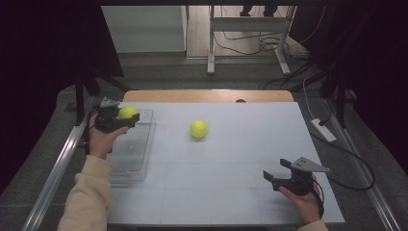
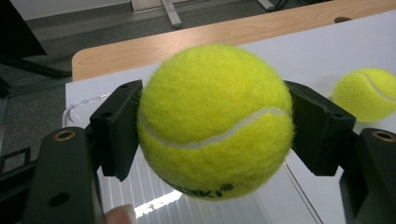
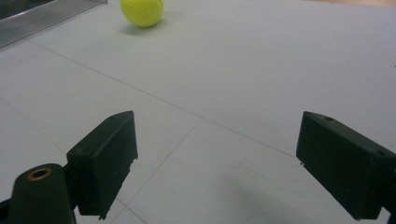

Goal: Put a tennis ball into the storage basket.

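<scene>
My left gripper (image 1: 126, 117) is shut on a yellow-green tennis ball (image 1: 127, 112) and holds it over the far end of a clear plastic tray (image 1: 136, 159) at the table's left. In the left gripper view the held ball (image 2: 215, 121) is squeezed between the two black pads (image 2: 119, 128), above the tray's ribbed floor (image 2: 154, 200). A second tennis ball (image 1: 198, 129) lies loose on the white table top near the middle (image 2: 366, 93) (image 3: 141, 11). My right gripper (image 1: 276, 174) rests open near the front right of the table, with nothing between its jaws (image 3: 215, 163).
The white table top (image 1: 231, 159) has a wooden strip (image 1: 207, 96) along its far edge. A metal rail (image 1: 57, 163) runs along the left side. Cables and a power strip (image 1: 323, 129) lie on the floor to the right.
</scene>
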Action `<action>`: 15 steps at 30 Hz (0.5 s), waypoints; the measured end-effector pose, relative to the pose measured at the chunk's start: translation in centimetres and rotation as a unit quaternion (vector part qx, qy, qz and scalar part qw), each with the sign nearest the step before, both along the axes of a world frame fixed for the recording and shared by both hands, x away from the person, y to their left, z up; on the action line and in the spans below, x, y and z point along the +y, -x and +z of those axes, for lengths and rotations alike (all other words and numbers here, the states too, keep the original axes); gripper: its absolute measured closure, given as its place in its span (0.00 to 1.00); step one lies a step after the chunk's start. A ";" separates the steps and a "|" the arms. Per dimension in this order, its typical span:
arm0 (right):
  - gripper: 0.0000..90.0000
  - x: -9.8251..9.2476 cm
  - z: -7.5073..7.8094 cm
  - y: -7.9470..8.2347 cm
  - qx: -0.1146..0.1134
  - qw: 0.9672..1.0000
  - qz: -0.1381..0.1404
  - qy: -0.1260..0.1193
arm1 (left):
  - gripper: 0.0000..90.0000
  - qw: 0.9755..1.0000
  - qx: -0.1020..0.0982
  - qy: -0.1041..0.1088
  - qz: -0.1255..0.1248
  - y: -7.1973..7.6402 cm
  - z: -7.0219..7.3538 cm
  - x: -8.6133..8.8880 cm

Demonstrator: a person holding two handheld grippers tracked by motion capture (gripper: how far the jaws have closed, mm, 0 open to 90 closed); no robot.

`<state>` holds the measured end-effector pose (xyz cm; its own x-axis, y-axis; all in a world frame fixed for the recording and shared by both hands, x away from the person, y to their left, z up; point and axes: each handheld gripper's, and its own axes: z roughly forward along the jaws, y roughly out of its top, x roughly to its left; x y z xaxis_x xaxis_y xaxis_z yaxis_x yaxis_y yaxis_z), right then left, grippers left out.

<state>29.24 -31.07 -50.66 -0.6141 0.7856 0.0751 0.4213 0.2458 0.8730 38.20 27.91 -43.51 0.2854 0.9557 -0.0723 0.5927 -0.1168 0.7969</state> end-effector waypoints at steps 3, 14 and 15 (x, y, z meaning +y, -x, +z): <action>0.14 -0.1 0.0 0.0 0.000 1.000 -0.001 -0.001 | 0.30 1.000 0.004 -0.005 0.006 -0.4 0.1 0.4; 0.14 0.0 0.0 0.0 0.000 1.000 -0.001 0.000 | 0.30 1.000 0.018 -0.012 0.021 -0.9 -0.3 1.5; 0.14 0.0 0.0 0.0 0.000 1.000 -0.002 -0.001 | 0.30 0.999 0.019 -0.012 0.022 -1.0 -0.3 1.5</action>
<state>29.24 -31.11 -50.66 -0.6117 0.7875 0.0759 0.4218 0.2434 0.8734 39.16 29.45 -43.81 0.2406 0.9689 -0.0585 0.6276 -0.1093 0.7708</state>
